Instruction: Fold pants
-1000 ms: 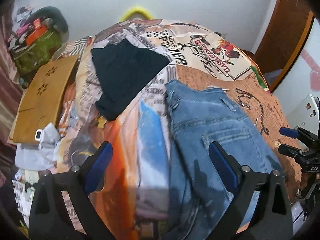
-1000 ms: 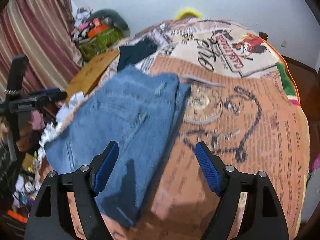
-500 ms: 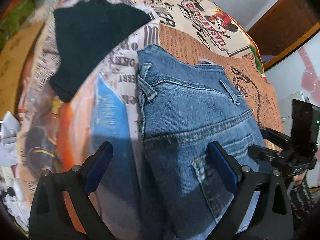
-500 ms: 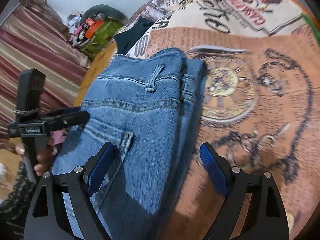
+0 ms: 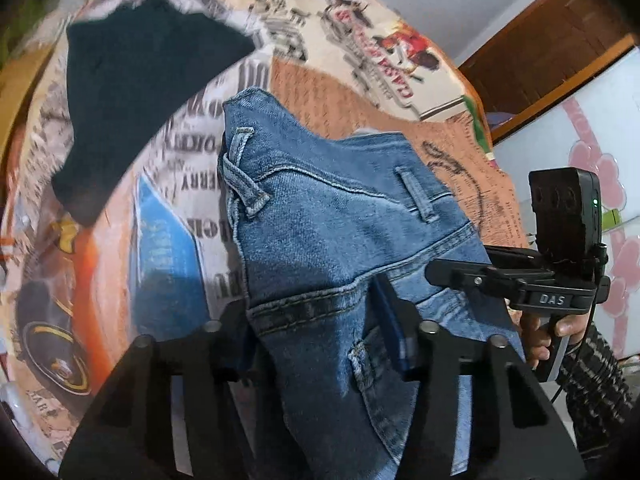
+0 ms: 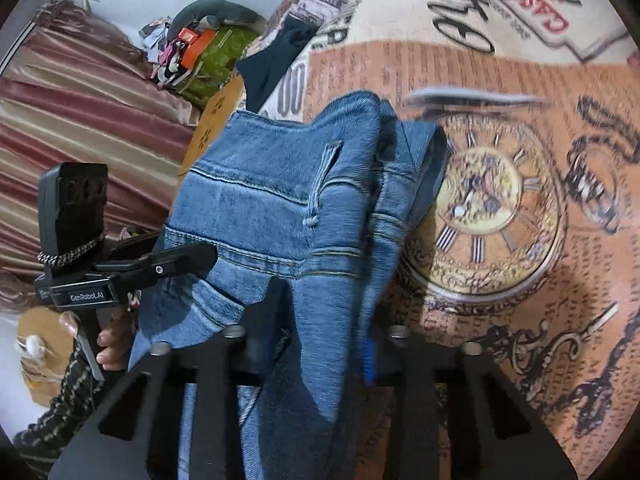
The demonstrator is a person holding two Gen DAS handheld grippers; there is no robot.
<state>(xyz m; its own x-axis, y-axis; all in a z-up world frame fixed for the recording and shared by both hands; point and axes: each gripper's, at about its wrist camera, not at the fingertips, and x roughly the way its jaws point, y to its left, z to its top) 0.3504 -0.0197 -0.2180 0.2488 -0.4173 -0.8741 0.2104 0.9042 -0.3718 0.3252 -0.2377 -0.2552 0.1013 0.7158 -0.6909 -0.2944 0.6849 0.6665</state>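
Both grippers, left (image 5: 320,344) and right (image 6: 320,344), pinch the jeans (image 5: 340,220) side by side.

- The bed (image 5: 344,92) has a cover full of pictures: newspaper words, a big gold clock (image 6: 492,208) and an orange car.
- 1 pair of blue jeans (image 5: 340,232) lies on it, partly lifted.
- 1 dark cloth (image 5: 132,92) lies flat, just beside the jeans.

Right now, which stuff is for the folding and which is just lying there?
For the job: blue jeans, left tool, right tool.

Just lying about: dark garment, printed bedcover, green bag.
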